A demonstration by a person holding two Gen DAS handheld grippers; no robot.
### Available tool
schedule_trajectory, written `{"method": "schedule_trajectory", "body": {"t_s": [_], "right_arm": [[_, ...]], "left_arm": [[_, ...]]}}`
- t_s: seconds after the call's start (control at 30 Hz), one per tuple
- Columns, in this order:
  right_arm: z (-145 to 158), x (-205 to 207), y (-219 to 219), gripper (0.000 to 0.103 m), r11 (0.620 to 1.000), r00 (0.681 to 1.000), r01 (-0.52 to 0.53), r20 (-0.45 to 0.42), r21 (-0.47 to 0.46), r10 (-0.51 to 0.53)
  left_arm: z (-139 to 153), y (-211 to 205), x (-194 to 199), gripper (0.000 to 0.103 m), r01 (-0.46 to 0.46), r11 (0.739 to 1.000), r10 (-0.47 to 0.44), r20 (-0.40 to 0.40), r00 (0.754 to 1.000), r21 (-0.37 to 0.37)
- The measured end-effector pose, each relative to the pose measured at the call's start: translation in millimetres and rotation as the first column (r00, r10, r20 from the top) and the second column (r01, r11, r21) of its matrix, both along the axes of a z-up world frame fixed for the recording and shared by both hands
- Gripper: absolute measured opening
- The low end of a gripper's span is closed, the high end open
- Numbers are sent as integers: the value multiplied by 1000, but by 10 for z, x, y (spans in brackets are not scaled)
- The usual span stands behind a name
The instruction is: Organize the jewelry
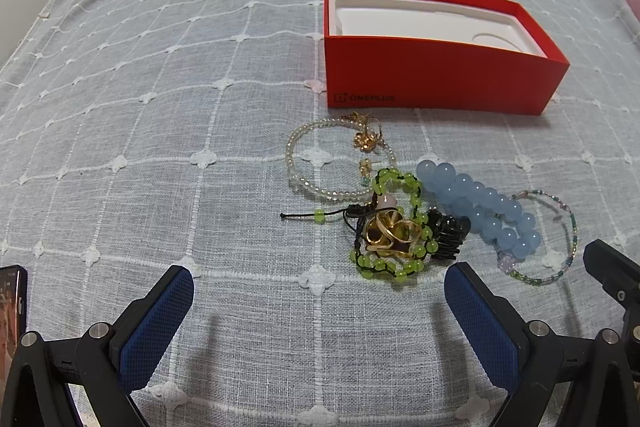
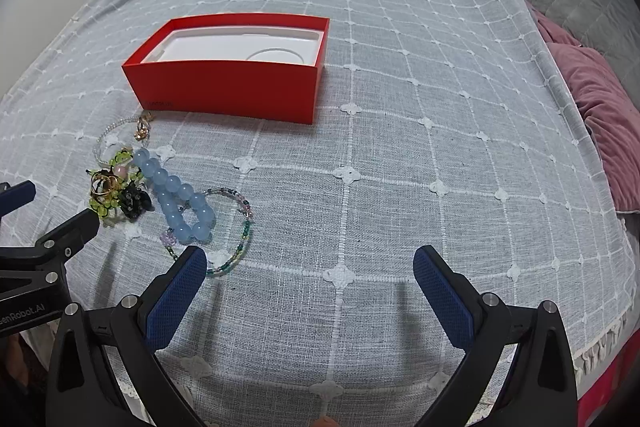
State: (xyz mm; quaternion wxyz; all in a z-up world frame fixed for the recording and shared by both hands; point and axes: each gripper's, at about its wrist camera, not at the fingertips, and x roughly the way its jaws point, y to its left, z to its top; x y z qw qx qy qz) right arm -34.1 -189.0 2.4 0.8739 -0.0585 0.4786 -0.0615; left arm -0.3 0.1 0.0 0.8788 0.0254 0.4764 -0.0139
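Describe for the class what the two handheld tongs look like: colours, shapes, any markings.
Both the left tongs and the right tongs have black angular frames with silver round bolts at the joints. Each has two fingers faced with blue, finely textured pads. In the right wrist view, white lettering ending "enRobot.AI" shows on the left tool's black body. No cables or sleeves are visible.

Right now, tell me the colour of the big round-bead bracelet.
Pale blue bracelet, translucent; clearest in the left wrist view.
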Motion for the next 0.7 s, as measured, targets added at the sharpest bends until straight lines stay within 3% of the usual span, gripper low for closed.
{"method": "schedule_trajectory", "body": {"t_s": [0.7], "right_arm": [[2,-3,-1,103,1000,1000,0,0,1,0]], "left_arm": [[35,-29,11,103,-1,1000,1,-4,1000,2]]}}
